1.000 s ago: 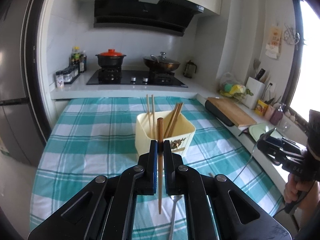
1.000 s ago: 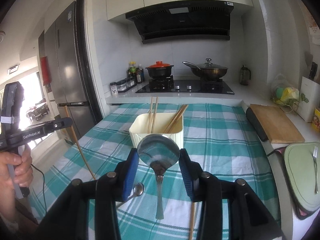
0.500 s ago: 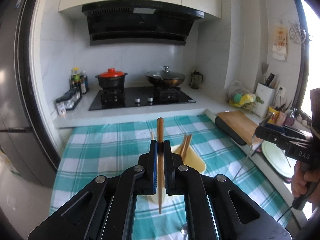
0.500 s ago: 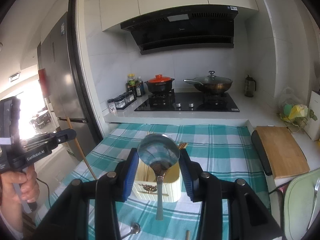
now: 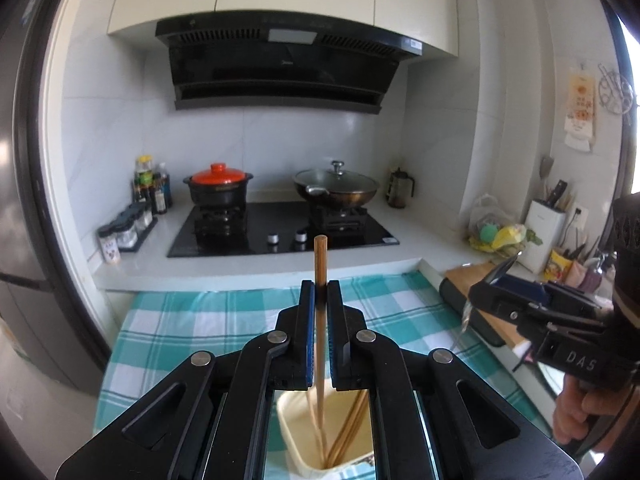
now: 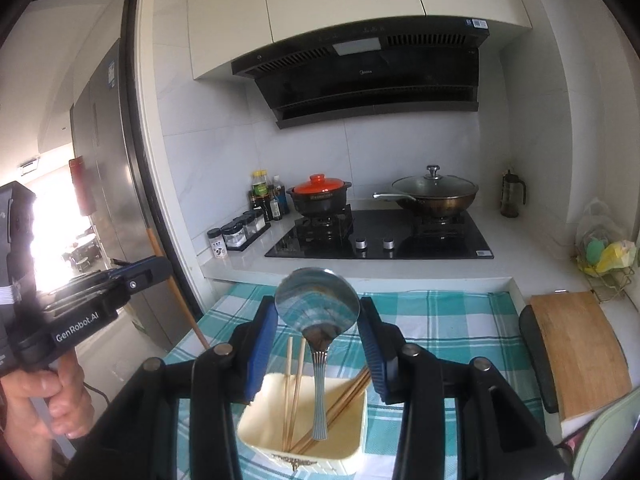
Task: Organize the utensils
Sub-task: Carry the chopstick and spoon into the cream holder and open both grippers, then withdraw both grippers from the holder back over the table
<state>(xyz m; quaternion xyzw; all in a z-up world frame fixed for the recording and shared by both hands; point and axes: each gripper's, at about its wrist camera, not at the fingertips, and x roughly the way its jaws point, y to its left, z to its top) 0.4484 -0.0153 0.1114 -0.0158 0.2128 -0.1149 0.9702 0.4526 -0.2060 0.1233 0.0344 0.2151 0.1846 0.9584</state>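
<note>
The left tongs (image 5: 320, 300) point forward and slightly down, their blue pads (image 5: 307, 336) pressed together on a thin upright stick. The right tongs (image 6: 317, 320) sit at the same tilt, pads partly apart and clamped on the sides of a spoon's bowl. A bare hand (image 6: 48, 400) grips the left handle; another hand (image 5: 580, 412) grips the right.

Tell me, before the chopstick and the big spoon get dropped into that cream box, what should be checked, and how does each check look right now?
1. Left gripper clamped on the chopstick: ok.
2. Right gripper holding the spoon by its bowl: ok.
3. Chopstick's lower end over the cream box: ok.
4. Spoon handle hanging over the box opening: ok.
5. Room among the chopsticks already inside: ok.
6. Whether either tip touches the box bottom: cannot tell.
</note>
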